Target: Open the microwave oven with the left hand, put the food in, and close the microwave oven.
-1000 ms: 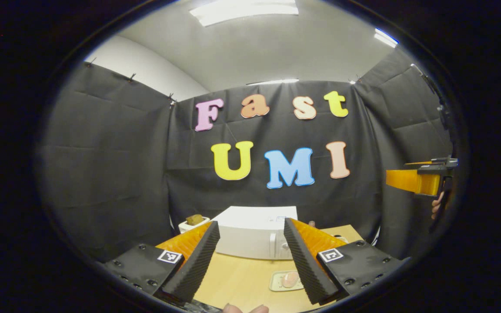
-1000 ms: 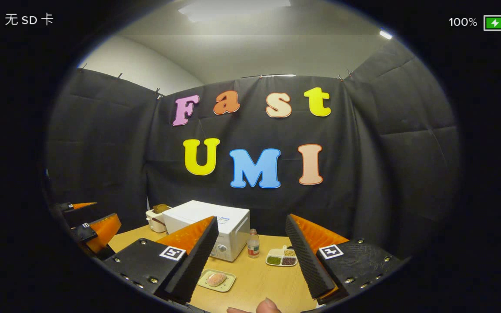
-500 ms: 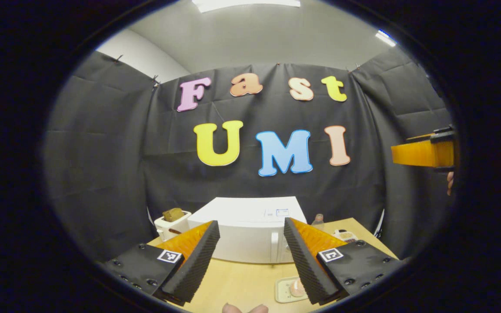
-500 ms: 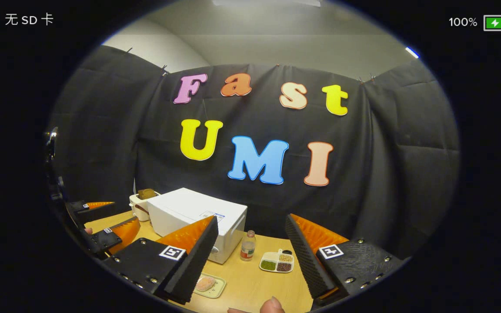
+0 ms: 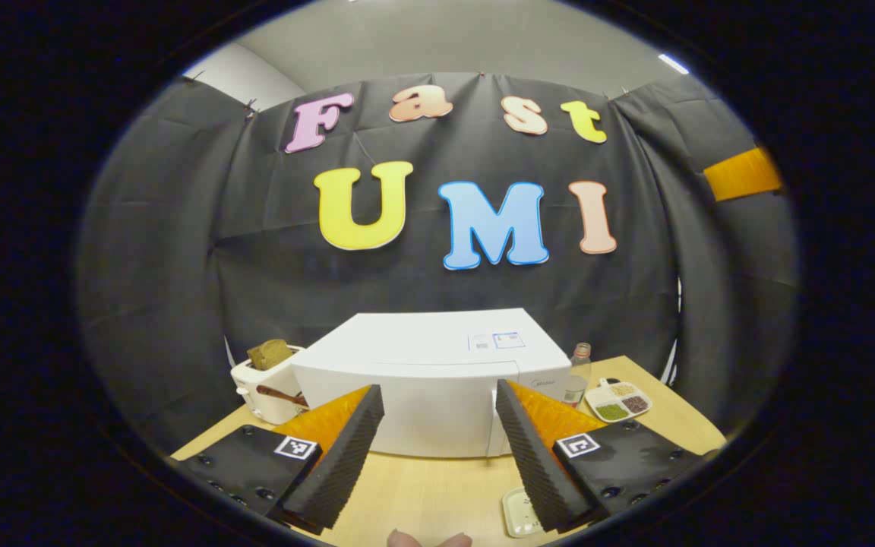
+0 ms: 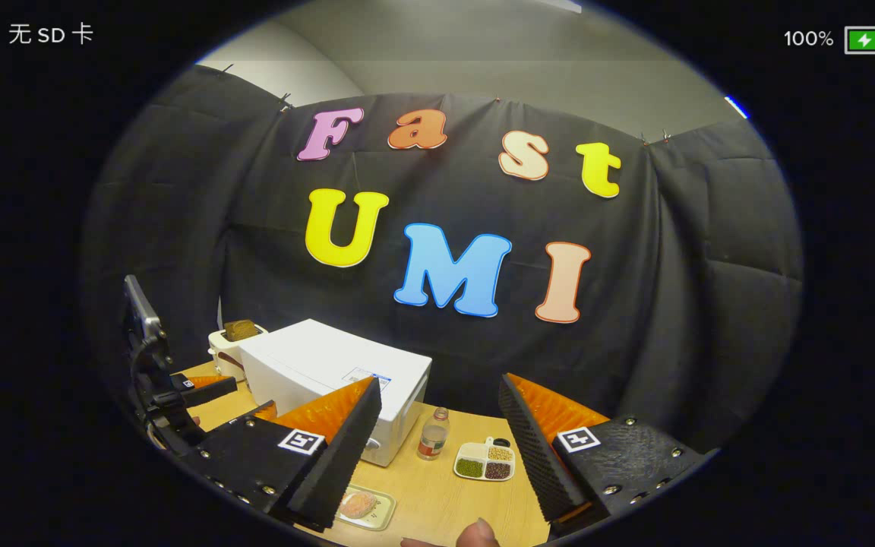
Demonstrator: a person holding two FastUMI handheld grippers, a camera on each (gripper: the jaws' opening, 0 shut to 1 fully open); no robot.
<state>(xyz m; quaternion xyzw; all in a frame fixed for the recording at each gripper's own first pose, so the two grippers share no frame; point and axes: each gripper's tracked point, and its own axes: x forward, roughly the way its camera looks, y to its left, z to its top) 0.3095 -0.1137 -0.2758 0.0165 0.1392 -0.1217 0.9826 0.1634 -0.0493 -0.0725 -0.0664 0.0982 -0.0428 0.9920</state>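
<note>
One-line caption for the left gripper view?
Open left gripper faces the closed white box-shaped microwave oven on the light wooden table.

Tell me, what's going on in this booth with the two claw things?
A person holds a two-finger gripper in each hand at a wooden table. The left gripper is open and points at the front of a white microwave oven, whose door is shut. The right gripper hangs open over the table, holding nothing. The food waits on a small tray in front of the microwave.
</note>
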